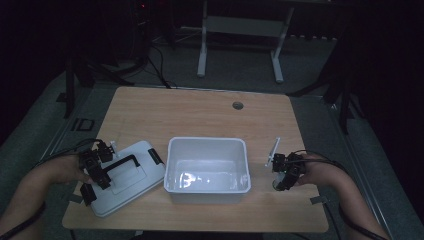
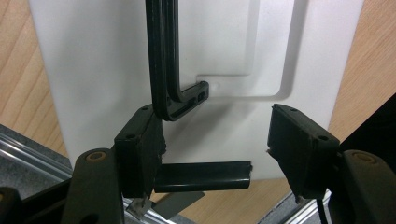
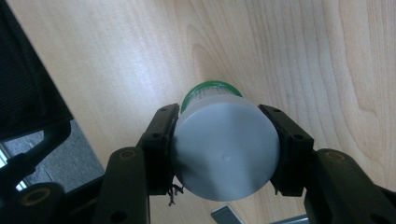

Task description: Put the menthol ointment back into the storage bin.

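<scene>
Gripping, right gripper (image 3: 224, 154): jaws clamped on a small white container (image 3: 226, 154) with a green band at its far end — raised above the wooden table (image 1: 200, 112), right of the bin.
Left gripper (image 2: 215, 140): jaws apart, hovering over the white lid (image 2: 93, 70); its black handle (image 2: 163, 60) lies just beside one jaw — contact cannot be told.
Lid: flat at near left, just beside the bin.
Bin (image 1: 207, 145): white, open, centre of the table.

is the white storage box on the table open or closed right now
Open. The white plastic box has no cover on it, and its white lid with the black handle lies on the table beside it.
</scene>
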